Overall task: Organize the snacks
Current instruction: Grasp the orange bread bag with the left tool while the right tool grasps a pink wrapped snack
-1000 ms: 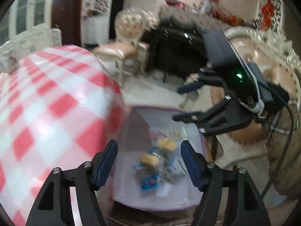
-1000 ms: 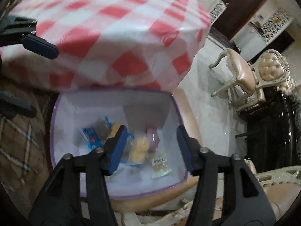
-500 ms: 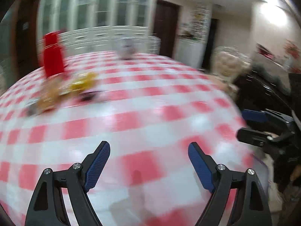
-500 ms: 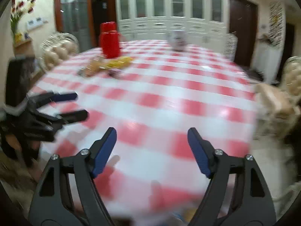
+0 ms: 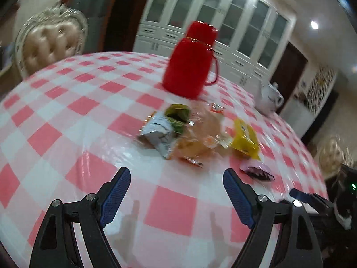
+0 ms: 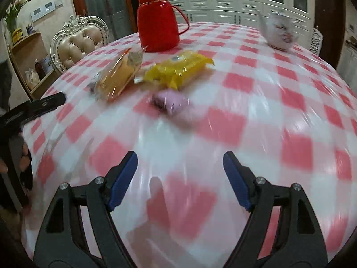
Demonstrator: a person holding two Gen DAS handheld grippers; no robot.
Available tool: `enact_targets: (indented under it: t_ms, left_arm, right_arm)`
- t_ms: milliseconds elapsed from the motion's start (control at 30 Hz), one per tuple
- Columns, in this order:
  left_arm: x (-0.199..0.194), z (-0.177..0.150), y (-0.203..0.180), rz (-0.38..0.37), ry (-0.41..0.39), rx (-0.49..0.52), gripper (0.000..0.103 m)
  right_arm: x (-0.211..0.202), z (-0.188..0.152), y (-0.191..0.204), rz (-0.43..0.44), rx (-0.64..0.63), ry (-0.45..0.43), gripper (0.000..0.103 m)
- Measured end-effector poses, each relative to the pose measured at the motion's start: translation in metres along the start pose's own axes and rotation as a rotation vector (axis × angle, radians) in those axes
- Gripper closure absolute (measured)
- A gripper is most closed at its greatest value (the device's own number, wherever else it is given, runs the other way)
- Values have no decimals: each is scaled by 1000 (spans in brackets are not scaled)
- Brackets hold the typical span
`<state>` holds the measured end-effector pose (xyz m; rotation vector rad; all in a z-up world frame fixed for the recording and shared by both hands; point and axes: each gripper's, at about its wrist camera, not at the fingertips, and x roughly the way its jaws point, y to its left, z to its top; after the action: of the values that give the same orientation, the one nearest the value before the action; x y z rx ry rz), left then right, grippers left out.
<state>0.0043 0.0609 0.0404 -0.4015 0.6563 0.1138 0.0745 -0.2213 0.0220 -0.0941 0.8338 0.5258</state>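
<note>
A heap of snack packets lies on the red-and-white checked table [image 5: 73, 134]. In the left wrist view I see a silver packet [image 5: 157, 131], a green one [image 5: 177, 115], a clear bag of orange snacks [image 5: 196, 138], a yellow packet [image 5: 244, 138] and a small pink packet [image 5: 257, 172]. My left gripper [image 5: 177, 195] is open, empty, short of the heap. In the right wrist view the clear orange bag [image 6: 119, 76], the yellow packet [image 6: 178, 69] and the pink packet [image 6: 170, 101] lie ahead of my open, empty right gripper [image 6: 179, 178].
A red thermos jug [image 6: 157, 20] stands behind the snacks, a white teapot [image 6: 280, 31] at the far right. A tufted chair [image 6: 78, 42] and a wooden shelf [image 6: 26, 62] stand at the left. The other gripper's finger [image 6: 36, 109] shows at the left edge.
Both grippers swung away from the purple-rimmed box of snacks beside the table and now face the snack heap on the tabletop. Both jaws have widened.
</note>
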Motion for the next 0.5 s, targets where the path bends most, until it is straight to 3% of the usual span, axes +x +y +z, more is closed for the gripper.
enact_targets:
  t_ms: [133, 333, 400, 433, 500]
  left_arm:
    - [8, 2, 16, -39, 25, -77, 17]
    - [5, 2, 11, -19, 6, -45, 17]
    - [6, 1, 11, -28, 20, -45, 17]
    - [7, 1, 10, -27, 22, -43, 17]
    - [7, 0, 8, -16, 19, -24, 17]
  right_arm:
    - [38, 32, 4, 33, -31, 34, 21]
    - [77, 59, 26, 46, -112, 102, 21]
    - [79, 59, 33, 31, -151, 101, 37]
    - [78, 58, 35, 19, -162, 92, 74]
    - [70, 54, 36, 5, -148, 73, 74]
